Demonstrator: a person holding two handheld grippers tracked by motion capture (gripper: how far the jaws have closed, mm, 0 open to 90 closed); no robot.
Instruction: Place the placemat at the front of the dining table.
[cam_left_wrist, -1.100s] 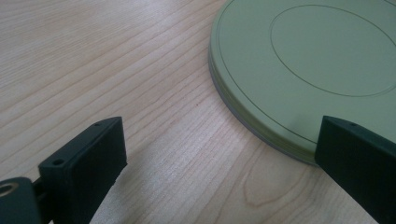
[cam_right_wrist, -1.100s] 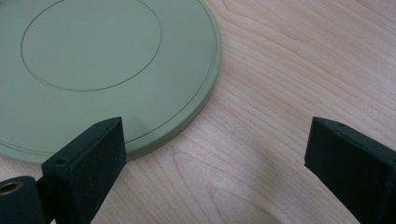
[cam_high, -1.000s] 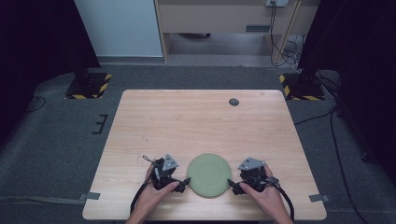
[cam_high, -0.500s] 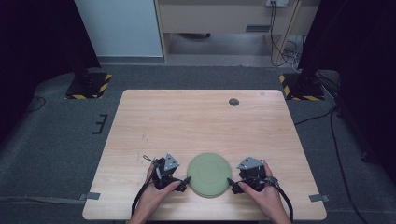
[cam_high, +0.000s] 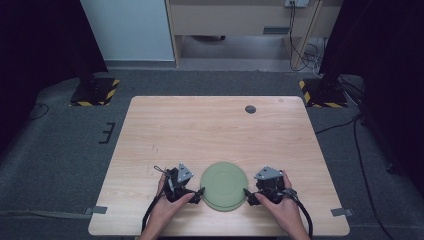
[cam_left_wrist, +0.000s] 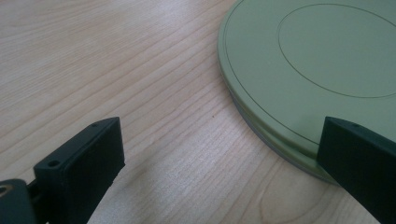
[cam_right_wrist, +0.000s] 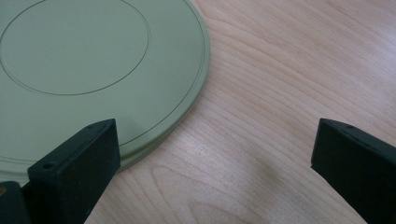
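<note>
On the wooden tabletop (cam_high: 210, 130), near its front edge and about midway along it, lies a round pale green plate (cam_high: 223, 185), flat with an inset ring on its upper face. The left gripper (cam_high: 198, 192) sits just beside the plate's left rim, its jaws spread wide; in the left gripper view one jaw overlaps the rim. The right gripper (cam_high: 248, 196) sits just beside the right rim, jaws likewise spread apart, grasping nothing. A small dark round disc (cam_high: 250, 109) lies near the back edge.
</note>
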